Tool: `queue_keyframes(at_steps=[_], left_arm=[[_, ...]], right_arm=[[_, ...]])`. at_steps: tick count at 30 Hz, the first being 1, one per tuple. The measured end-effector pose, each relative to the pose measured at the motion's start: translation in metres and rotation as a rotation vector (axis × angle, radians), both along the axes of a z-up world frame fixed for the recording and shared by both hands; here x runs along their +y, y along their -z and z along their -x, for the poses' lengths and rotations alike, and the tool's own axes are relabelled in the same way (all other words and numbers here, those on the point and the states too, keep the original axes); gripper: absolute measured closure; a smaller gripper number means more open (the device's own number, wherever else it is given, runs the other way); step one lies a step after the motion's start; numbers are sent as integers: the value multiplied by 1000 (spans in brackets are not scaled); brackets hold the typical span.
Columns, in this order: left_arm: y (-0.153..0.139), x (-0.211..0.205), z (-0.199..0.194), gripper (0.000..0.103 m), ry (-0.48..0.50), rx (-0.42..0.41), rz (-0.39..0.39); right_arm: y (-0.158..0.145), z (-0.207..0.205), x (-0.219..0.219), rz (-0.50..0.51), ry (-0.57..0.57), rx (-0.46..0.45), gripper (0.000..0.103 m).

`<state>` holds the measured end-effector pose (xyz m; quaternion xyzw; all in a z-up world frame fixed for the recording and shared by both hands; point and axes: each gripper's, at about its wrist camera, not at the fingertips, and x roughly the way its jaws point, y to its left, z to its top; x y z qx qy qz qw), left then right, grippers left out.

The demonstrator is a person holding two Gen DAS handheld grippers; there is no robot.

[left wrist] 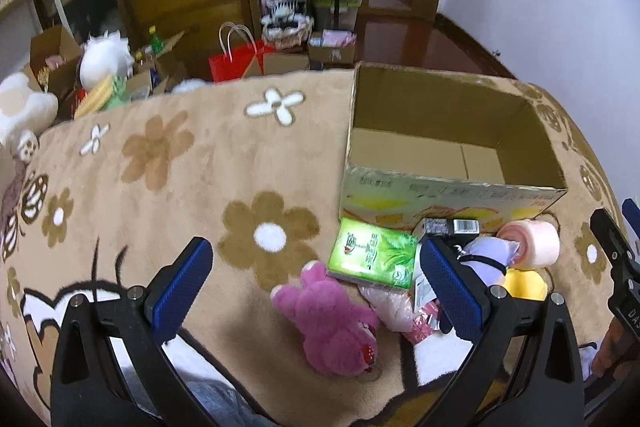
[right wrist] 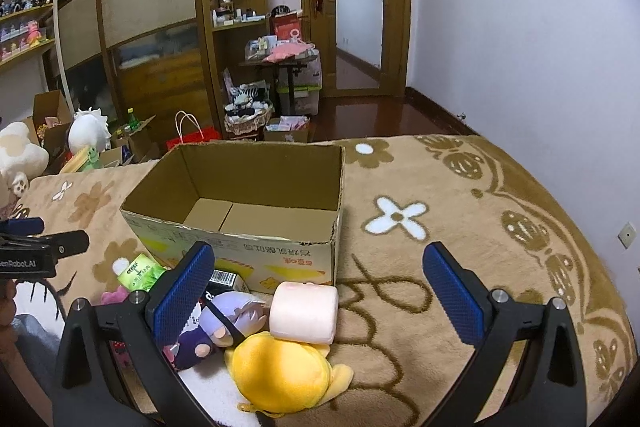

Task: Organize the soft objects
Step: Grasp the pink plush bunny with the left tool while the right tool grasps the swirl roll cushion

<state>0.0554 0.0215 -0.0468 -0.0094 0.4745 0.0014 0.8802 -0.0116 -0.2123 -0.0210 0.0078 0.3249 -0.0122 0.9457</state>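
Box: open cardboard box [right wrist: 256, 195] stands empty on the flowered blanket [left wrist: 168, 155].
Soft things: pink plush bear [left wrist: 332, 323], green tissue pack [left wrist: 370, 255], purple-haired doll [right wrist: 224, 323], yellow plush [right wrist: 280, 367] and pink roll cushion [right wrist: 304, 311] lie heaped just before the box's near wall.
Left gripper [left wrist: 316, 275]: jaws spread wide, gripping nothing, above the bear.
Right gripper [right wrist: 320, 291]: jaws spread wide, gripping nothing, over the cushion.
Hidden: a barcoded carton [left wrist: 448, 227] and a pink wrapper [left wrist: 416, 323] are partly covered by a finger; doll's face unreadable.
Cut off: yellow plush mostly hidden in left view.
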Motion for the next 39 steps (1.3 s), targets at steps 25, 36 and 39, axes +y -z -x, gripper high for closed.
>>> queue_keyframes(at_steps=[25,36,39], left_arm=[[77,9,-29,1,-78,279,-34],[101,10,-42,1,-103,361,-8],[109,14,-45,1,-117,395,3]], right_arm=[[47,-42,-6,-65,3,171,0],[60,-49,-5,-58,5,220,0],[63,-50,-6,-56,10,236,0]])
